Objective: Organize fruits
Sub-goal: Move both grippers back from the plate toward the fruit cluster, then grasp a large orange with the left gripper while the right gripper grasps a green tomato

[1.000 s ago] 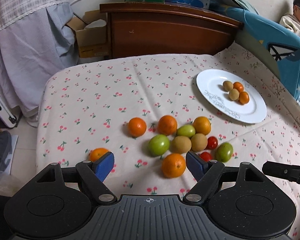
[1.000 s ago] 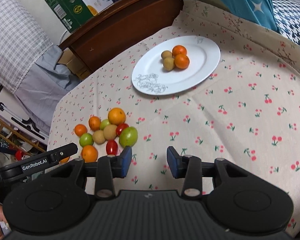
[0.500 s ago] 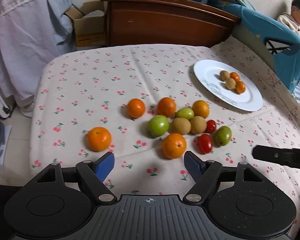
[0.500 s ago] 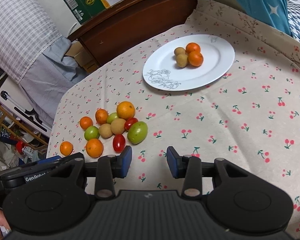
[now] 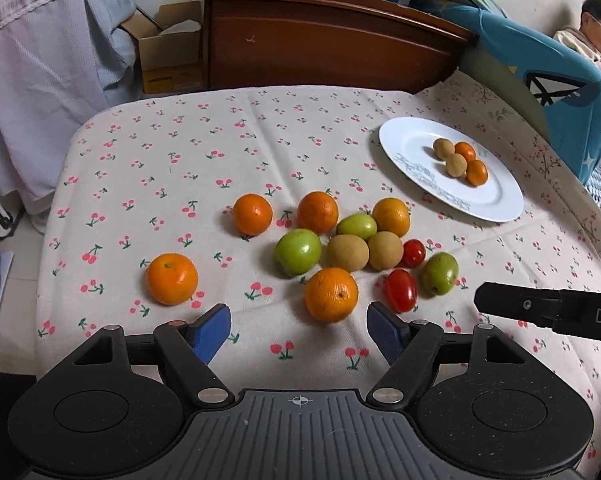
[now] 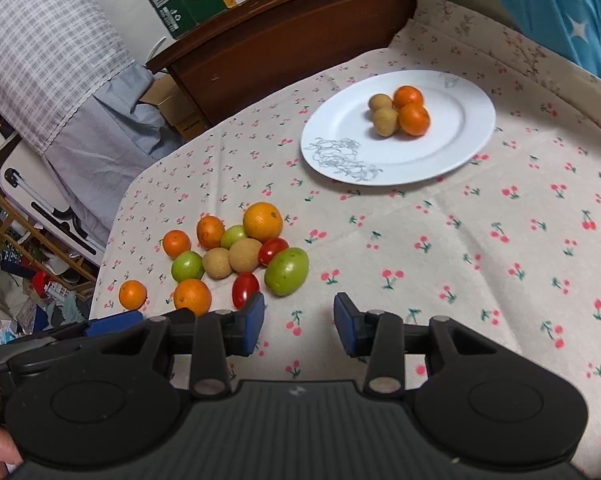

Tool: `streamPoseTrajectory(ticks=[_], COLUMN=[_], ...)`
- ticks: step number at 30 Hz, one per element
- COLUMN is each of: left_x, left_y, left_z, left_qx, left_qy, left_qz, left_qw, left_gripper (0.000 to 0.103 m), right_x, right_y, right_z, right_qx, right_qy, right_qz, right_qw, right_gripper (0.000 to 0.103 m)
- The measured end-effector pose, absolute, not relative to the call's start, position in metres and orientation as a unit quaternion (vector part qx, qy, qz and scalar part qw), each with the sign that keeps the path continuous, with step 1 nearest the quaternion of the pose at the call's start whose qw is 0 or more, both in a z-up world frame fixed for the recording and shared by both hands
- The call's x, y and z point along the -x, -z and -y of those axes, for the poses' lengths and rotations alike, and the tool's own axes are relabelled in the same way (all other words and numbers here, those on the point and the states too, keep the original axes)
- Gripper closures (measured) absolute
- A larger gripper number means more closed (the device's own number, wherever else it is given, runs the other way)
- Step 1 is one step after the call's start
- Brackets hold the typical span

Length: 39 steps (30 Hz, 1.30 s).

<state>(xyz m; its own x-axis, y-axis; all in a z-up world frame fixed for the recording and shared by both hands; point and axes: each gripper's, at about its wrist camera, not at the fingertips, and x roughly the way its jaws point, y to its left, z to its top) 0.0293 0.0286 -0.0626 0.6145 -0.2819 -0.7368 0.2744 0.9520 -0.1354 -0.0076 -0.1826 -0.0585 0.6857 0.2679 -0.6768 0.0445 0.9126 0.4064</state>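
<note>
Hovering over a cherry-print cloth [image 5: 204,152], the left gripper [image 5: 298,326] is closing with nothing between its blue pads, an orange [image 5: 331,294] just beyond them. The right gripper [image 6: 299,322] stands part open and empty; only its black tip [image 5: 540,310] enters the left view at 3 o'clock. Loose fruit [image 6: 236,258] clusters mid-cloth, one orange [image 6: 132,294] apart toward the cloth's edge at 9 o'clock. A white plate [image 6: 452,152] at 1 o'clock holds four small fruits. Bare cloth spreads toward 3 o'clock in the right view.
</note>
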Motion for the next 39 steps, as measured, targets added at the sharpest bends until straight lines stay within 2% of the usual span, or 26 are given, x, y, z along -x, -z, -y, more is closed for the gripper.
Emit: streamPoseTrajectory(ticks=[6, 17, 22, 24, 39], left_x=[-0.034, -0.039, -0.037, -0.037, -0.034], left_y=[0.067, 0.072, 0.073, 0.072, 0.069], left_z=[-0.023, -0.011, -0.006, -0.005, -0.006], left_qx=[0.007, -0.004, -0.020, -0.020, -0.018], left_qy=[0.160, 0.166, 0.176, 0.178, 0.175], left_qz=[-0.413, -0.402, -0.395, -0.393, -0.393], left_qw=[0.897, 0.901, 0.901, 0.902, 0.902], left_gripper=[0.041, 0.052, 0.070, 0.074, 0.074], right_x=[-0.007, -0.029, -0.031, -0.031, -0.021], right_y=[0.061, 0.076, 0.078, 0.078, 0.071], right_z=[0.175, 0.170, 0.168, 0.166, 0.169], right_qx=[-0.176, -0.176, -0.177, -0.174, -0.166], right_qy=[-0.073, -0.075, -0.080, -0.081, -0.072], right_qz=[-0.383, -0.395, -0.394, -0.394, -0.390], right_qw=[0.904, 0.899, 0.898, 0.899, 0.903], right_gripper=[0.063, 0.063, 0.071, 0.071, 0.071])
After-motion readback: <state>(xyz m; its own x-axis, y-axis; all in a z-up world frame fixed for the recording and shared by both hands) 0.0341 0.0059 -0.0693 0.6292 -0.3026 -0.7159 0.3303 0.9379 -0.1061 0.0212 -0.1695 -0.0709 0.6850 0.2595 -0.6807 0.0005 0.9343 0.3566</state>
